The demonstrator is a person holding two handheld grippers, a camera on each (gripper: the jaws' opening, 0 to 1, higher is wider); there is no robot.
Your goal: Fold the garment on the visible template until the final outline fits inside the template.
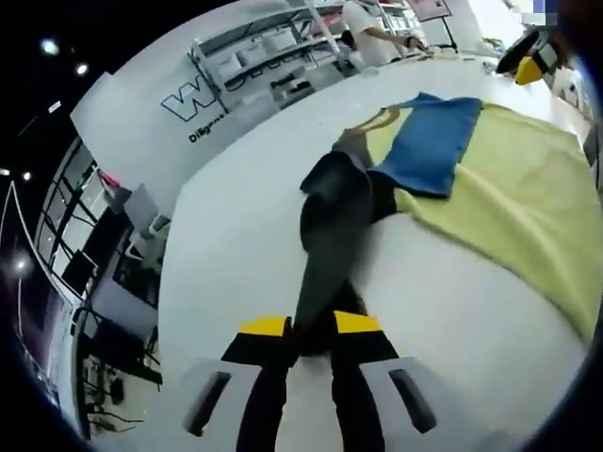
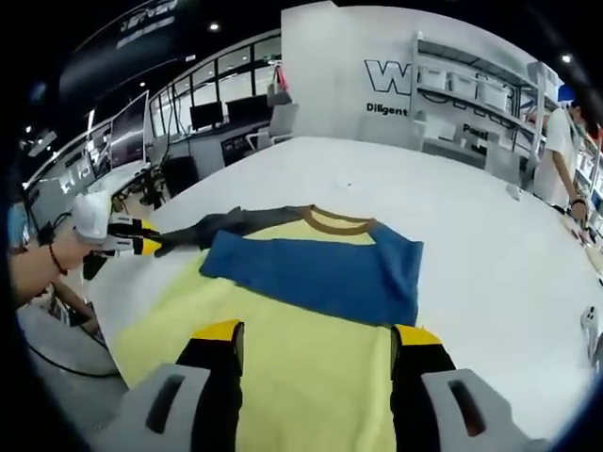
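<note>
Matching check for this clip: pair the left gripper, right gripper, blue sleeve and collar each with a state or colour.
Things:
1. left gripper
2. right gripper
3. blue sleeve
4. collar

States:
a. brown band at the garment's far edge
b. jaws apart above the yellow body
c. folded across the yellow body
d. shut on the dark grey sleeve, stretched out over the white table

Pairs: 1-d, 2-b, 3-c, 4-a
</note>
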